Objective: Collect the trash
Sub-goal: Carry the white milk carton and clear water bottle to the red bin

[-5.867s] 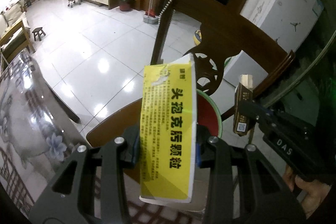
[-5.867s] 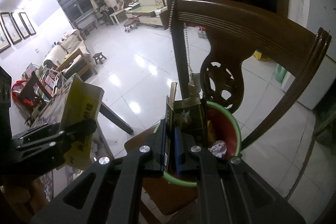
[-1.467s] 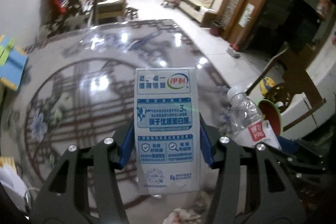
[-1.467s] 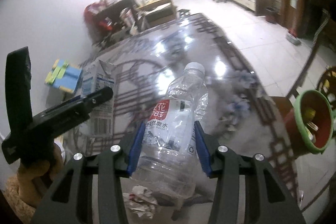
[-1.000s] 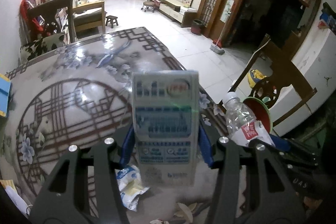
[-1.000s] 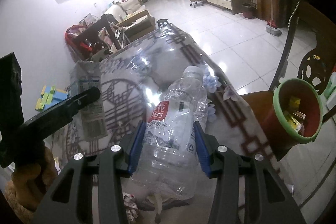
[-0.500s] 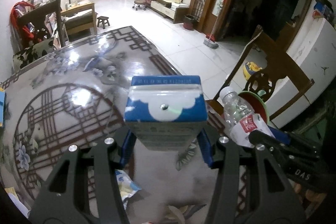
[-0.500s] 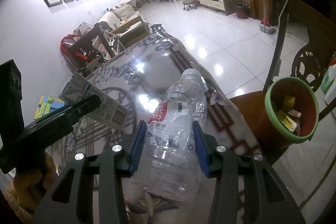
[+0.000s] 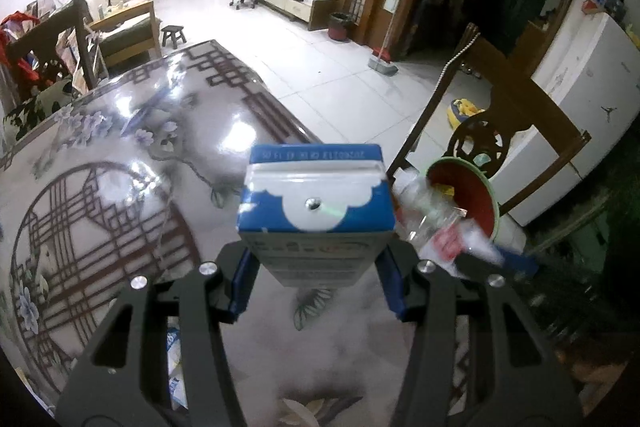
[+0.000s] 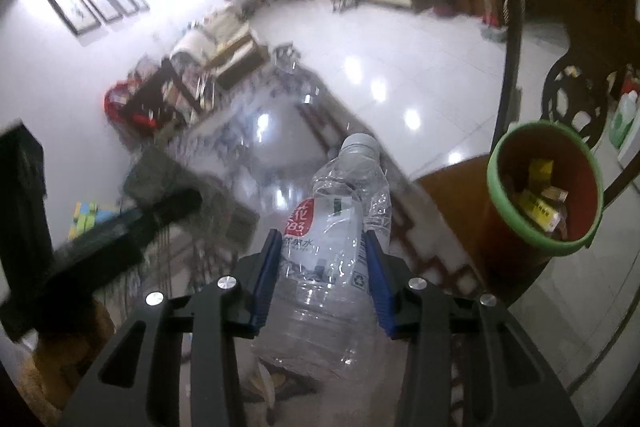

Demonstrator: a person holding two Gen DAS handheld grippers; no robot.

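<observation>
My left gripper (image 9: 316, 269) is shut on a blue and white milk carton (image 9: 316, 203), tipped so its top faces the camera, above the patterned table (image 9: 120, 163). A clear plastic water bottle (image 10: 332, 243) with a red label is pinched in my right gripper (image 10: 323, 275), whose jaws are closing further on it. The same bottle (image 9: 432, 211) shows blurred at the carton's right in the left wrist view. A red bin with a green rim (image 10: 544, 187) stands on a wooden chair seat to the right, with yellow boxes inside; this bin (image 9: 468, 191) lies just beyond the bottle.
The wooden chair back (image 9: 516, 99) rises behind the bin. A white fridge (image 9: 592, 87) stands at the far right. Wrappers and scraps (image 9: 174, 359) lie on the table under the left gripper. The other gripper and a hand (image 10: 80, 239) show at the left of the right wrist view.
Both grippers have swung rightward off the table centre toward the bin on the chair. The carton has tipped from face-on to top-on. The bottle stays gripped.
</observation>
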